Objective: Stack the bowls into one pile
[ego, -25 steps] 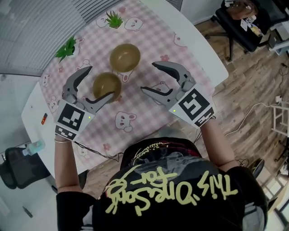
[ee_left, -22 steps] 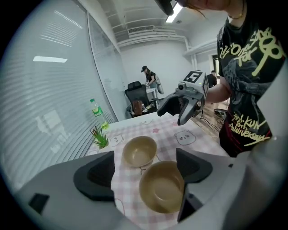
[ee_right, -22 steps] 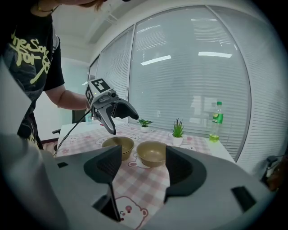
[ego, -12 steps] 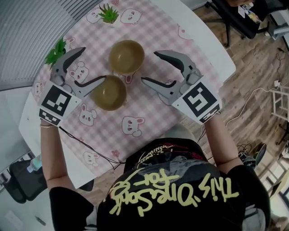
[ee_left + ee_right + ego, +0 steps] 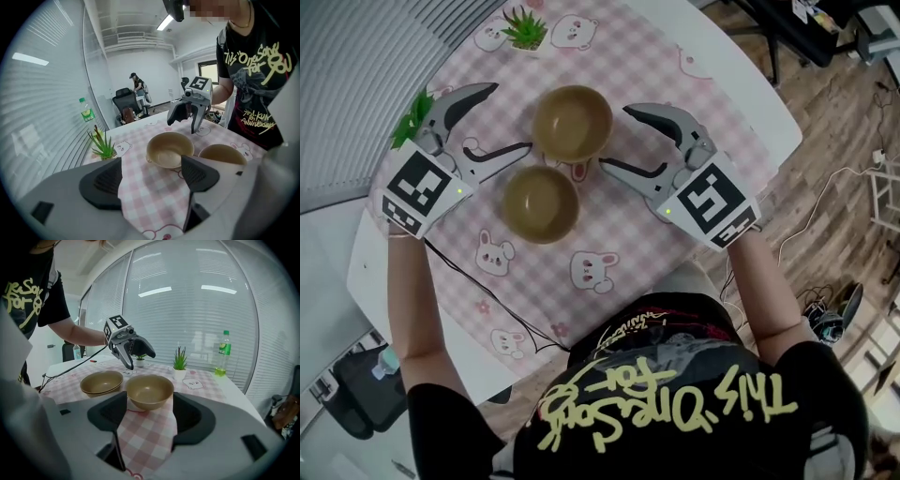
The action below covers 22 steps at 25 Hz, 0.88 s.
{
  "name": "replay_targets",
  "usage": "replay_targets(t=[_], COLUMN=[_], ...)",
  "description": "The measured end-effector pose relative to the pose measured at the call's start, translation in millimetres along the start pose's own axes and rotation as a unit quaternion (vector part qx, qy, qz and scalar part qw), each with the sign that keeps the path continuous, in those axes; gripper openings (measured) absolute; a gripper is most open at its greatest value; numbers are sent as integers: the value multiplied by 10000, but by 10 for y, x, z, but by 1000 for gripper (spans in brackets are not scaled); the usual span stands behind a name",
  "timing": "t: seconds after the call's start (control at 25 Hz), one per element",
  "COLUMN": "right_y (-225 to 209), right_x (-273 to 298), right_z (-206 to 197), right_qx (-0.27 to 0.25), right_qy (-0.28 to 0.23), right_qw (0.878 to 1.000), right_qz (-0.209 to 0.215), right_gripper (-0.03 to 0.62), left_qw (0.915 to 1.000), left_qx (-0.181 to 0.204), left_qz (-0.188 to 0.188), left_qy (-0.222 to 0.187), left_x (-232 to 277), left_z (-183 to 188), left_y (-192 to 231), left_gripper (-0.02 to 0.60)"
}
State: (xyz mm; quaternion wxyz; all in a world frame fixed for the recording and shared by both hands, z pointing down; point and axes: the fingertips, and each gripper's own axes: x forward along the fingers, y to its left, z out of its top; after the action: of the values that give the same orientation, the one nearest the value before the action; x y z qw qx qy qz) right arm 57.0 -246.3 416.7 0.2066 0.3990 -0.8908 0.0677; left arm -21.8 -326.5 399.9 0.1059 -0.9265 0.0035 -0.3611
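bowls sit on the pink checked cloth point(image 5: 609, 239), neither of them gripped; the nearer bowl point(image 5: 539, 202) shows a doubled rim in the right gripper view, perhaps two nested; left gripper point(image 5: 510, 117), jaws wide though just eased inward a little, has only cloth between them; right gripper point(image 5: 615, 138) gapes too, empty; the farther bowl point(image 5: 572, 122) stands between the two grippers, touching neither, just beside the nearer bowl; a small potted plant point(image 5: 525, 28) stands beyond.
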Motion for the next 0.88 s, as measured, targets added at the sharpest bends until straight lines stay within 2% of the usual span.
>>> replay_targets(t=[0.08, 0.28, 0.44, 0.64, 0.88], right_y=[3, 18, 47, 53, 42], right_x=[35, 130, 194, 259, 307], right_z=[-12, -57, -93, -154, -181], right_qx=[19, 29, 39, -71, 43], right_qy=[19, 105, 185, 365, 403], right_qw=[10000, 9999, 9998, 9993, 9992], right_qz=[-15, -3, 22, -3, -63], right_gripper=[308, 308, 308, 308, 308], left_qw=[9999, 9977, 9949, 9942, 9925], left_qx=[74, 253, 524, 455, 215], left_qz=[-119, -478, -616, -848, -1106], left_qy=[86, 396, 597, 475, 479], left_x=[79, 218, 319, 414, 502], left_z=[-64, -266, -358, -297, -303], left_y=[-31, -132, -176, -235, -289], left_gripper=[377, 379, 382, 387, 387])
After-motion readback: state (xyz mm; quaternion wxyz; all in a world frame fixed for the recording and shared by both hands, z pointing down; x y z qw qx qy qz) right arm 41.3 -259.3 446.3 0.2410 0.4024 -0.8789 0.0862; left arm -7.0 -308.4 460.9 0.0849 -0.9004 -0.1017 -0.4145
